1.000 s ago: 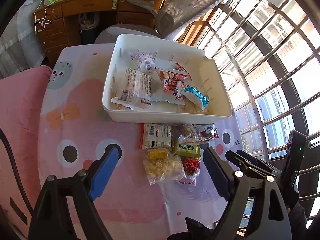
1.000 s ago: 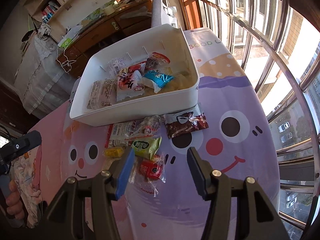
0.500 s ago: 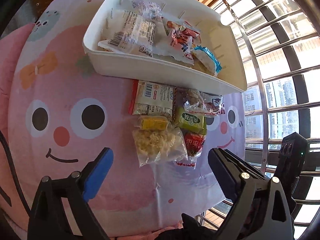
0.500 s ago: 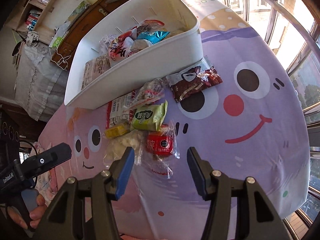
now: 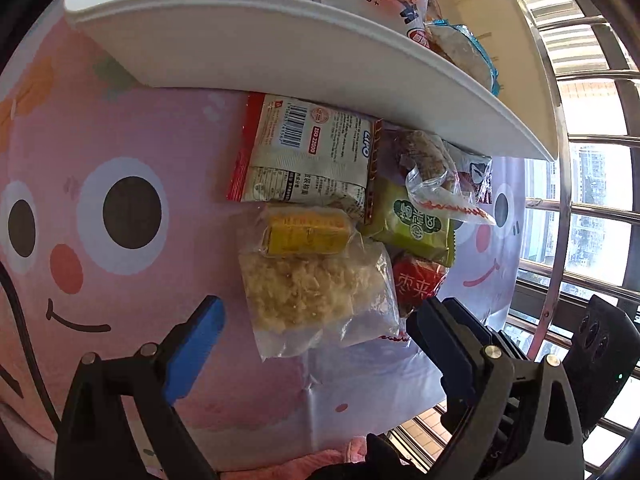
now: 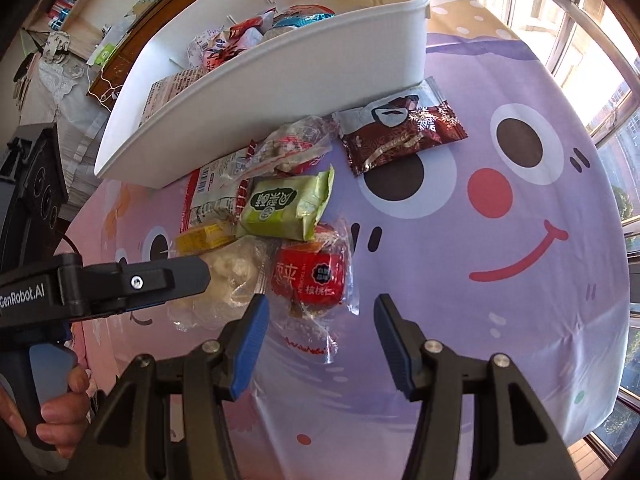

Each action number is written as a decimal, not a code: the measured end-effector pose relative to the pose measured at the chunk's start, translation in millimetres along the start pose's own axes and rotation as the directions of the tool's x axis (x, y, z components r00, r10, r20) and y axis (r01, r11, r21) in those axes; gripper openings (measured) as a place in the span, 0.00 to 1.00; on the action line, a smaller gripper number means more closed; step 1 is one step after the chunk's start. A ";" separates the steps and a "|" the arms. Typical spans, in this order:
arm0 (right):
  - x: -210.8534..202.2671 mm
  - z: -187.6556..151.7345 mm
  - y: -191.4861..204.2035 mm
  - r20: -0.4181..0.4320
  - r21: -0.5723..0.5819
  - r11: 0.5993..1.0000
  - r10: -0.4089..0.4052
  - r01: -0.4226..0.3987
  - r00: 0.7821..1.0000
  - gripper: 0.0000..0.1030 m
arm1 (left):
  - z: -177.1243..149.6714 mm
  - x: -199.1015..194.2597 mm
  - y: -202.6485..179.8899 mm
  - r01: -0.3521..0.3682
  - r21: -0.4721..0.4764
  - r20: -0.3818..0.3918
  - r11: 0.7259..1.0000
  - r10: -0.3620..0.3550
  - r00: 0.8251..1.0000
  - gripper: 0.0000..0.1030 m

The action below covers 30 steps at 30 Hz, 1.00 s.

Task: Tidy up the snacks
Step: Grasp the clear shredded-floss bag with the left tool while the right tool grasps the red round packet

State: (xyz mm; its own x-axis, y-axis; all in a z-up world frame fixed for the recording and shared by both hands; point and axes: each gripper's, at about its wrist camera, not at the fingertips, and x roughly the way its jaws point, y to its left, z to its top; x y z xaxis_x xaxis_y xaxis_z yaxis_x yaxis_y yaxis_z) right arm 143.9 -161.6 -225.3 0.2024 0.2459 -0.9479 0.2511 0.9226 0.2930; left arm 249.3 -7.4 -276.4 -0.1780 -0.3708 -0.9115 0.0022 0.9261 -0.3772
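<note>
Left gripper (image 5: 316,320), jaws just widened and empty, straddles the clear crumb bag (image 5: 316,300); right gripper (image 6: 320,320), half-open, apparently empty, should close squarely on the red packet (image 6: 310,276).

White bin (image 5: 256,52); pink-and-lilac cartoon-face cloth (image 6: 520,208) over surface; green packet (image 6: 286,206); red packet (image 6: 310,276); brown snowflake-print packet (image 6: 402,132); yellow bar (image 5: 306,234); blue-padded black fingers (image 6: 248,344).

Hard daylight pours in through my barred window (image 5: 592,184), blowing out its panes, glaring off the white bin's wall (image 5: 280,56) and clear snack wrappers, while my fisheye lenses stay sharp at centre but bend and blacken every edge.
</note>
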 end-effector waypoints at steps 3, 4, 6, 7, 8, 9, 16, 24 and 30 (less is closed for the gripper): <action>5.4 0.7 6.1 0.004 -0.036 0.999 -0.015 0.015 1.000 0.53 | 5.2 8.9 -1.4 -0.014 -0.002 -0.021 1.000 0.014 1.000 0.94; 7.3 0.7 7.8 -0.001 -0.047 0.999 -0.020 0.020 1.000 0.53 | 7.2 11.8 -1.1 -0.017 -0.004 -0.027 1.000 0.017 0.999 0.94; 10.5 2.4 11.4 -0.005 -0.060 0.998 -0.028 0.028 1.000 0.53 | 10.9 16.6 -1.4 -0.020 -0.010 -0.036 1.000 0.019 0.999 0.94; 11.5 2.9 12.4 -0.004 -0.067 0.997 -0.032 0.032 0.999 0.53 | 12.4 18.4 -1.0 -0.022 -0.014 -0.038 1.000 0.021 0.999 0.94; 12.3 3.6 13.2 -0.002 -0.073 0.997 -0.038 0.037 0.999 0.53 | 13.9 19.4 -0.1 -0.025 -0.016 -0.040 1.000 0.024 0.999 0.93; 13.0 4.0 13.8 -0.001 -0.078 0.996 -0.043 0.043 0.999 0.53 | 15.4 21.0 0.1 -0.029 -0.019 -0.042 0.999 0.028 0.999 0.93; 21.7 10.1 26.5 0.001 -0.113 0.991 -0.073 0.073 0.997 0.50 | 21.3 28.9 -3.8 -0.040 -0.013 -0.064 0.999 0.039 0.997 0.88; 30.5 14.5 37.5 -0.001 -0.141 0.987 -0.077 0.076 0.997 0.44 | 24.2 31.6 -15.4 -0.107 0.007 -0.075 0.994 0.108 0.991 0.85; 31.7 7.8 40.4 0.000 -0.159 0.985 -0.066 0.065 0.998 0.40 | 22.4 39.4 -30.7 -0.143 0.001 -0.072 0.990 0.142 0.987 0.76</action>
State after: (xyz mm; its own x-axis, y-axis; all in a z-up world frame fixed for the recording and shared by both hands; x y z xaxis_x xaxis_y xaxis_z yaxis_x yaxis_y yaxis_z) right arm 167.9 -118.9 -242.5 0.1850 0.1848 -0.9652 0.1101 0.9721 0.2072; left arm 264.2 -51.9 -304.5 -0.2466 -0.2291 -0.9416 0.0285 0.9695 -0.2434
